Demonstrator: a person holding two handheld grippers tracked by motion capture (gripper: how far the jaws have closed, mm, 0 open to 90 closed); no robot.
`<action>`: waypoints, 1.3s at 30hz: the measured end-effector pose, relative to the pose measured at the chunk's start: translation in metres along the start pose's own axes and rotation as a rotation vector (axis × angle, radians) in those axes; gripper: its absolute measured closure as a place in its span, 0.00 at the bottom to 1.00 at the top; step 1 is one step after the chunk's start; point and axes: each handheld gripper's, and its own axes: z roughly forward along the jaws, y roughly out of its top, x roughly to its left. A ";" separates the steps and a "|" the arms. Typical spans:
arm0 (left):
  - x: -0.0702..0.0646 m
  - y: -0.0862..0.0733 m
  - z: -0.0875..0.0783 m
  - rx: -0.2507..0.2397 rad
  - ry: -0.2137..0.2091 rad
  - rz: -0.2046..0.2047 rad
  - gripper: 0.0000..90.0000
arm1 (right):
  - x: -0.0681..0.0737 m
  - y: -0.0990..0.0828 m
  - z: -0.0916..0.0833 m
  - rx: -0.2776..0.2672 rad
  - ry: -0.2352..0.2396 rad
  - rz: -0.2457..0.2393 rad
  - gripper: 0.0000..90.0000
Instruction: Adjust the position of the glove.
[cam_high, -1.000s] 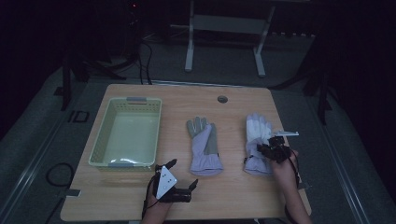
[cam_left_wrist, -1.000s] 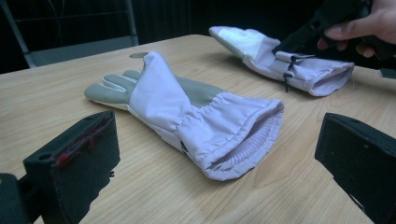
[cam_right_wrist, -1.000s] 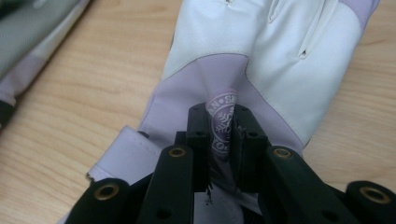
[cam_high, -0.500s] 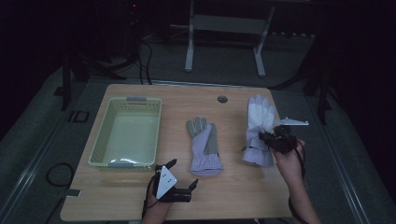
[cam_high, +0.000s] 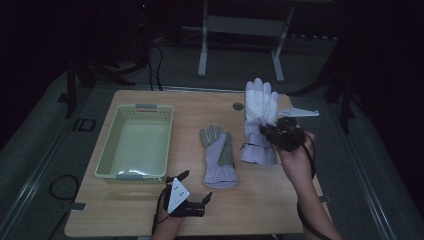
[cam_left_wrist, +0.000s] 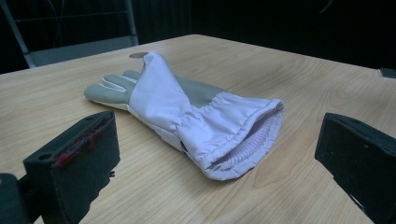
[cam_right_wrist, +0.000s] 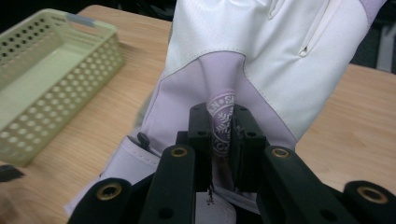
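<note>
Two pale lilac gloves are on a wooden table. My right gripper is shut on a pinched fold of the right glove, holding it lifted with its fingers pointing up and away; up close the fold sits between the jaws. The other glove lies flat mid-table, grey palm up, its cuff facing my left gripper. My left gripper rests at the near table edge, open, a short way in front of that cuff, jaws apart and nothing between them.
A pale green perforated basket stands on the left half of the table, also seen at the left in the right gripper view. A round grommet is in the tabletop at the back. Metal stand legs rise behind the table.
My right gripper has risen and moved away from me with the right glove, which went from lying on the table to hanging lifted. The left gripper has stayed put.
</note>
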 end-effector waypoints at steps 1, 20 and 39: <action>0.000 0.000 0.000 0.000 0.000 0.000 0.00 | 0.006 0.002 0.001 -0.002 0.002 -0.003 0.89; 0.000 0.000 0.000 0.001 -0.002 0.005 0.00 | 0.077 -0.028 0.069 0.119 0.088 -0.025 0.89; 0.000 0.000 0.000 0.001 -0.002 0.003 0.00 | 0.083 -0.057 0.136 0.277 0.057 0.001 0.84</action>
